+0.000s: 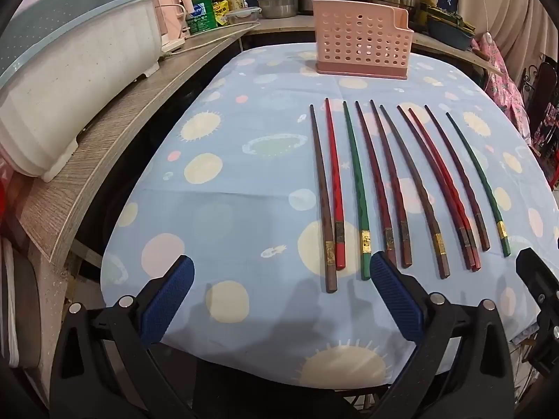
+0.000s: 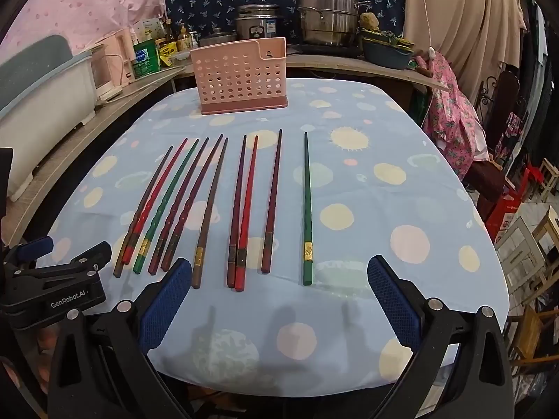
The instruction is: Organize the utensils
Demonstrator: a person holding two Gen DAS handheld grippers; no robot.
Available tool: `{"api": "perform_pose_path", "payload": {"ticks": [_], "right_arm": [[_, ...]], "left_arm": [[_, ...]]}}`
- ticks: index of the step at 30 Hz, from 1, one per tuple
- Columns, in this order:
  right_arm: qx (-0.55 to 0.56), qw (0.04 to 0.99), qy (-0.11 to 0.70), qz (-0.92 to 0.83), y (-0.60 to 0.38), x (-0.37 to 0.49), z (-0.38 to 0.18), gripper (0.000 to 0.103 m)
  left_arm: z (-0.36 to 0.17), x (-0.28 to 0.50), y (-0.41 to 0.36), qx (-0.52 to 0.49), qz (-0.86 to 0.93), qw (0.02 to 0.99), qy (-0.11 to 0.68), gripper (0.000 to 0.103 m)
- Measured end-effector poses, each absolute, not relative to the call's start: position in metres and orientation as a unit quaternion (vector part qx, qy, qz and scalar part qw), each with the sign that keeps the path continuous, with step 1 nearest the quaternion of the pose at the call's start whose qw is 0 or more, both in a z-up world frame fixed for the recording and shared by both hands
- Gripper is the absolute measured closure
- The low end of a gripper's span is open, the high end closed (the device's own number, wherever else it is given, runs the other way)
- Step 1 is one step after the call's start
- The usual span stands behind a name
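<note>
- Pale blue cloth (image 1: 244, 181), printed with cream, pink and green discs, is spread over the counter; a wood-grain ledge (image 1: 104, 146) runs along its left and far edges.
- On that ledge are noted a white tub with a blue-grey rim (image 1: 70, 80), bottles, and steel pots (image 2: 328, 14) against a dark patterned backing.
- One pink perforated holder (image 2: 241, 80) stands upright at the far end of the cloth, well apart from the chopsticks.
- Ten chopsticks (image 1: 394, 188) are counted, laid side by side on the cloth with tips toward the holder: two green, the rest red, dark red or brown. Exact shades are hard to separate.
- In the right wrist view one green chopstick (image 2: 307, 209) lies apart at the right end of the row.
- The left claw (image 1: 279, 272) is spread wide over bare cloth, nothing between its pads; the butt of one dark chopstick is hidden behind its right pad.
- The right claw (image 2: 279, 276) is likewise spread, empty, above the near ends of the row.
- Holder contents cannot be made out.
</note>
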State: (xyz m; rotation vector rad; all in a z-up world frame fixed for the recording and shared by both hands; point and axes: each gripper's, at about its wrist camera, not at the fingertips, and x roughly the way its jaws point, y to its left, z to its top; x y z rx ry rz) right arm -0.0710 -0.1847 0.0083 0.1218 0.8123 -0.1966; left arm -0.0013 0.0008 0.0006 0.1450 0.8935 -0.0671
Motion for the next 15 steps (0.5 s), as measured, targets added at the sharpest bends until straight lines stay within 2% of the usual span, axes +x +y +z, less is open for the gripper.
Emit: {"api": "perform_pose_path", "payload": {"ticks": [15], "right_arm": [[0.054, 0.911, 0.399, -0.090, -0.1863, -0.0741, 0.0091, 0.007]], "left_arm": [[-0.0025, -0.0064, 0.0038, 0.071, -0.036, 0.886, 0.457, 0.007]]}}
